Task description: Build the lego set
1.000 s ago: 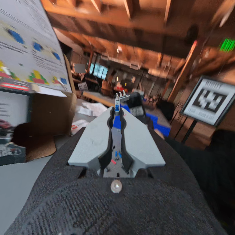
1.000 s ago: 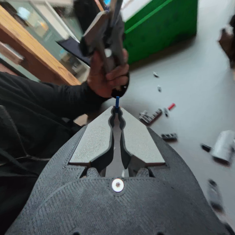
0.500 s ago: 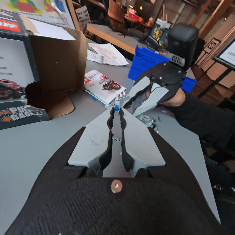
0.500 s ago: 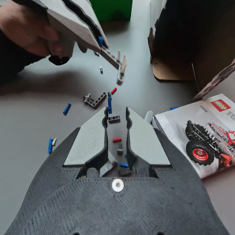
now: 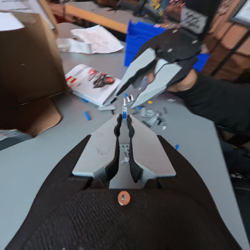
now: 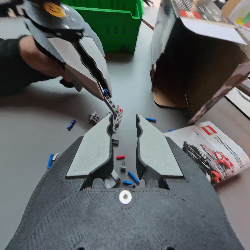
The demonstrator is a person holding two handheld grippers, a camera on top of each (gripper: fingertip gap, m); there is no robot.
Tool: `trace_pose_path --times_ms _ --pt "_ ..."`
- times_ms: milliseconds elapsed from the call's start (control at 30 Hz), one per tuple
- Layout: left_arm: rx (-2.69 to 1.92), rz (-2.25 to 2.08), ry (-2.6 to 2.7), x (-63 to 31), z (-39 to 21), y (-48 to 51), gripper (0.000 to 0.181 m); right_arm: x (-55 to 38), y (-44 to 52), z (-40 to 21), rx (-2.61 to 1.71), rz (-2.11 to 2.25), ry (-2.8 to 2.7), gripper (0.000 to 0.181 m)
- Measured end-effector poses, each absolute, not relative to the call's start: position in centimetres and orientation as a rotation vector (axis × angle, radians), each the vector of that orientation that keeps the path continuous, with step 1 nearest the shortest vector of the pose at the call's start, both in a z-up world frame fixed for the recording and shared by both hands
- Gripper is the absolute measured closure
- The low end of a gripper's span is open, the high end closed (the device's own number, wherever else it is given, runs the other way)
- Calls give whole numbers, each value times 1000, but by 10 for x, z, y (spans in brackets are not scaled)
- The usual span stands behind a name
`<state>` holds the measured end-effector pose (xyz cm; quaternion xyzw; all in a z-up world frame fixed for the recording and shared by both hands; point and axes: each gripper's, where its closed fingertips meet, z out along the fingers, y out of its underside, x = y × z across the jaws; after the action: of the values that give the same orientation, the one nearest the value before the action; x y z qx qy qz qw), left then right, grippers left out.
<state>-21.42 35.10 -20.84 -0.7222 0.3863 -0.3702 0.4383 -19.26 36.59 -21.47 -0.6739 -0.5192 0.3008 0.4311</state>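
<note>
1. Overall, a grey table (image 6: 33, 135) carries scattered small parts: blue pins (image 6: 71, 125), a red pin (image 6: 120, 157) and dark grey connectors (image 6: 94, 117).
2. Left gripper (image 5: 123, 117): jaws pressed together on a grey beam (image 6: 110, 104) with a blue pin at the tips; the beam's far end bears pale teeth (image 5: 127, 99).
3. Right gripper (image 6: 123, 119): jaws spread, held above the table; the toothed end of the beam lies between its tips, close to the left finger (image 6: 94, 146).
4. Booklet (image 6: 208, 150): flat on the table, beside the right gripper, with a red logo and a picture of a red truck.
5. Cardboard box (image 6: 196, 65): open and standing behind the booklet.
6. Green bin (image 6: 115, 27) at the table's far edge; blue bin (image 5: 139, 39) and crumpled white paper (image 5: 93, 40) on the opposite side.
7. Room beyond: blurred benches and brown boxes.
</note>
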Motion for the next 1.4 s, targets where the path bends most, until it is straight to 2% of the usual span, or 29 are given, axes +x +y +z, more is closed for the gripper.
trace_pose_path --times_ms 33,200,333,400,667,867,933,1000,1033,1200,1300,1400 --pt "-1763 -1003 981 -209 -203 343 176 -196 360 -211 -1659 809 -1306 154" --pt "-1717 -1063 974 -211 -192 340 176 -203 346 -218 -1681 879 -1367 169" --pt "-1700 -1097 942 -209 -188 340 172 -204 349 -217 -1762 995 -1261 173" --pt "-1704 -1069 938 -210 -189 343 161 -203 348 -209 -1764 1126 -1203 172" --pt "-1650 -1133 899 -206 -181 342 160 -209 341 -201 -1776 1324 -1119 173" --pt "-1555 -1111 883 -206 -166 338 175 -224 325 -200 -1758 1435 -1131 168" --pt "-1561 -1078 901 -207 -165 337 175 -225 318 -203 -1756 1459 -1180 164" --pt "-1578 -1047 925 -206 -167 336 175 -220 310 -214 -1790 1425 -1305 169" --pt "-1586 -1052 949 -205 -169 334 175 -217 310 -215 -1781 1401 -1337 164" --pt "-1612 -1112 964 -202 -170 329 176 -201 330 -174 -1598 1497 -1135 158" --pt "-1612 -1132 969 -198 -170 325 176 -199 326 -150 -1446 1519 -1094 169" --pt "-1623 -1120 996 -192 -174 322 176 -205 326 -151 -1438 1427 -1113 178"
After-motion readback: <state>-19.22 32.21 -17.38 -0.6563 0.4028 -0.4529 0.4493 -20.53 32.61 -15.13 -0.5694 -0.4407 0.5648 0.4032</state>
